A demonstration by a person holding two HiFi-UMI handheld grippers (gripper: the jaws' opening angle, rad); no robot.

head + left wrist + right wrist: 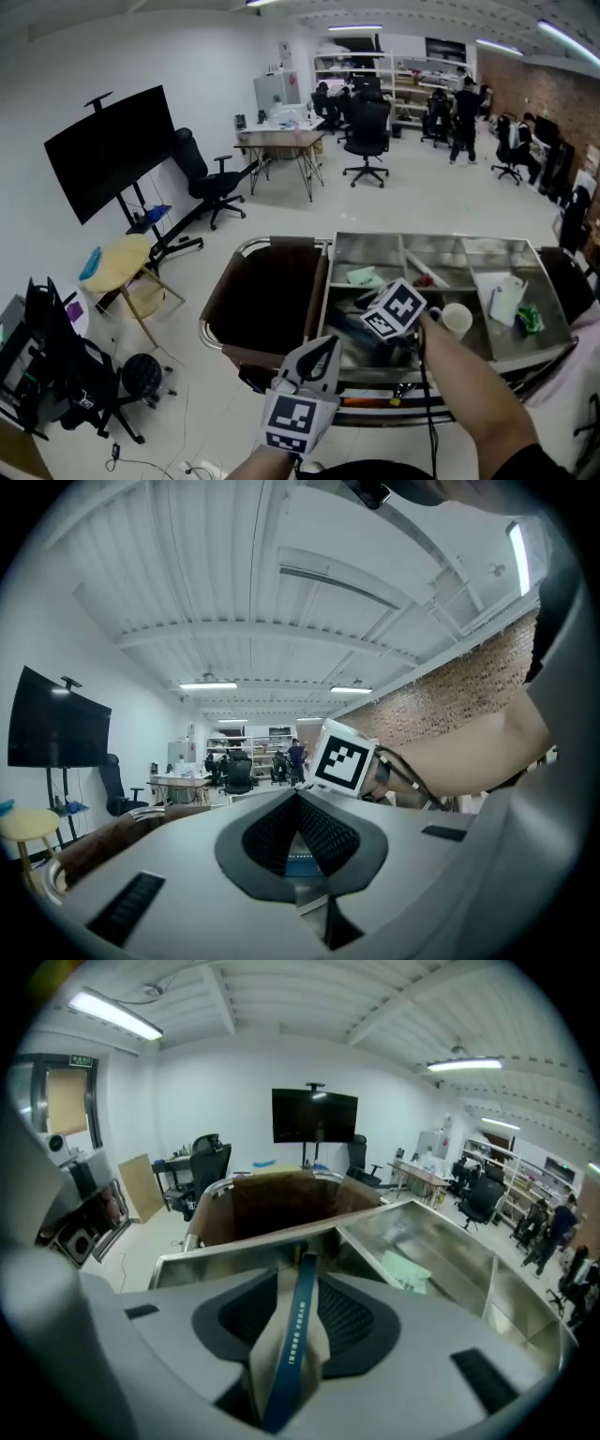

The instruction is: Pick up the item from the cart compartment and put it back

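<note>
In the right gripper view, a thin flat item (291,1344) with beige sides and a dark blue edge stands upright between my right gripper's (302,1262) jaws. The dark pads are spread wide on either side and do not press on it. Below it lies the steel cart's near-left compartment (234,1255). In the head view only the right gripper's marker cube (394,309) shows, low over that compartment, and the item is hidden. My left gripper (328,343) hangs in front of the cart, its jaws closed tip to tip with nothing gripped; in its own view the left gripper (298,794) points up.
The steel cart (441,239) has several compartments holding a green-white packet (364,277), a white cup (457,319), a white pouch (506,300) and a green item (528,319). A brown bin (272,291) hangs at its left end. A round wooden table (117,262) stands further left.
</note>
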